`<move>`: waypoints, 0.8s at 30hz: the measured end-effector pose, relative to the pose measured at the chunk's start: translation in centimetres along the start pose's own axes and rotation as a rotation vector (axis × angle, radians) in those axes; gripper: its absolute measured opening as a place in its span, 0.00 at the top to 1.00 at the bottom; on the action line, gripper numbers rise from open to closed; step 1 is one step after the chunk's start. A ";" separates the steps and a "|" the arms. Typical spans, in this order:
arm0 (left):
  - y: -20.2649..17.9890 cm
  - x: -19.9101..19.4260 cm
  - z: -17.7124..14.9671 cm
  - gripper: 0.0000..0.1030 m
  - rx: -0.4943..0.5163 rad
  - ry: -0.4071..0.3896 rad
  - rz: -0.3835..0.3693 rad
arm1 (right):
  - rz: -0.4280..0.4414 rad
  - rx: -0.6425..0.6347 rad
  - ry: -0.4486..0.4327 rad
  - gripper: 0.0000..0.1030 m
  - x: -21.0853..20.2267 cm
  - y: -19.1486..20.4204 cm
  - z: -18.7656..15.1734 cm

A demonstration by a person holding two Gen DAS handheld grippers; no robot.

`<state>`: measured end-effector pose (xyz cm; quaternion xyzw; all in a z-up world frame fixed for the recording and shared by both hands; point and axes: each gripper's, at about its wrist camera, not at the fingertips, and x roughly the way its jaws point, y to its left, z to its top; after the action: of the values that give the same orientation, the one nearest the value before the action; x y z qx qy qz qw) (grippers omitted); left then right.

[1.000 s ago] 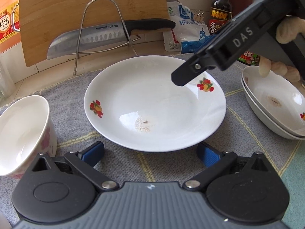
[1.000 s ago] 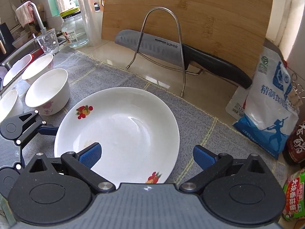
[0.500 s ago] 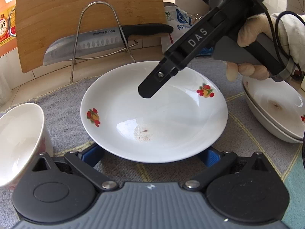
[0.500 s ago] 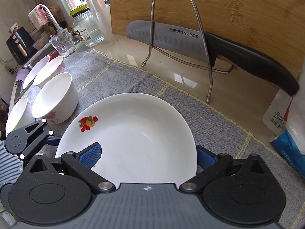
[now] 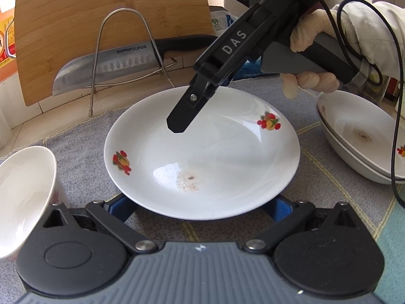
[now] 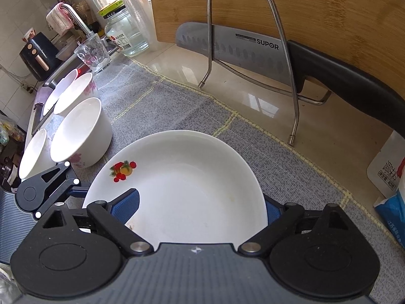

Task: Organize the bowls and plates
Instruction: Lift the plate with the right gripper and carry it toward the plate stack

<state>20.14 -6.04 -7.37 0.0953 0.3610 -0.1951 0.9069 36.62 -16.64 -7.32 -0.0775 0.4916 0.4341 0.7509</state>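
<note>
A white plate (image 5: 202, 157) with fruit decals lies on the grey mat. My left gripper (image 5: 198, 206) stands open at its near edge, both blue pads tucked partly under the rim. My right gripper (image 6: 197, 207) comes in from the plate's far right side, held by a gloved hand (image 5: 308, 40). Its jaws are closing around the plate (image 6: 192, 177). The left pad (image 6: 126, 205) hangs over the inside and the right pad (image 6: 269, 212) sits outside the rim, half hidden. I see no pad pressing on it. One black finger (image 5: 181, 119) hovers above the plate.
Two stacked plates (image 5: 359, 136) sit at the right of the mat. Several white bowls (image 6: 81, 131) stand in a row on the left. A knife (image 6: 240, 48) rests in a wire rack (image 6: 253, 20) against a wooden board (image 6: 303, 5). A glass (image 6: 92, 53) and a jar (image 6: 126, 33) stand beyond.
My right gripper has swung down and left over the plate, and its jaws have narrowed around the rim. The plate's near rim now covers my left pads.
</note>
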 end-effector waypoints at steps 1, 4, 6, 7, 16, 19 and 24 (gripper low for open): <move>0.0 -0.1 0.0 0.00 -0.001 -0.001 -0.001 | 0.002 0.001 0.001 0.04 0.0 0.0 0.0; -0.1 -0.1 0.0 0.00 0.001 0.001 0.000 | 0.004 0.003 0.003 0.04 0.0 -0.1 0.0; -0.2 -0.1 0.1 0.00 0.003 0.003 0.002 | 0.006 0.011 0.004 0.04 0.0 -0.2 0.0; -0.2 -0.1 0.1 0.00 0.004 0.003 0.002 | 0.007 0.014 0.003 0.04 0.0 -0.2 0.1; -0.1 -0.4 0.3 0.01 0.010 0.021 -0.001 | 0.013 0.064 -0.003 0.04 -0.2 0.0 -0.1; -0.1 -0.7 0.4 0.01 0.021 0.029 0.003 | 0.017 0.069 -0.007 0.04 -0.4 0.3 -0.2; 0.0 -1.5 0.3 0.01 0.020 0.045 -0.008 | 0.027 0.062 -0.007 0.04 -0.9 1.3 -0.4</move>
<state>19.29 -5.67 -6.14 0.1072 0.3796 -0.2000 0.8969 35.29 -16.59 -6.39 -0.0460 0.5030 0.4290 0.7489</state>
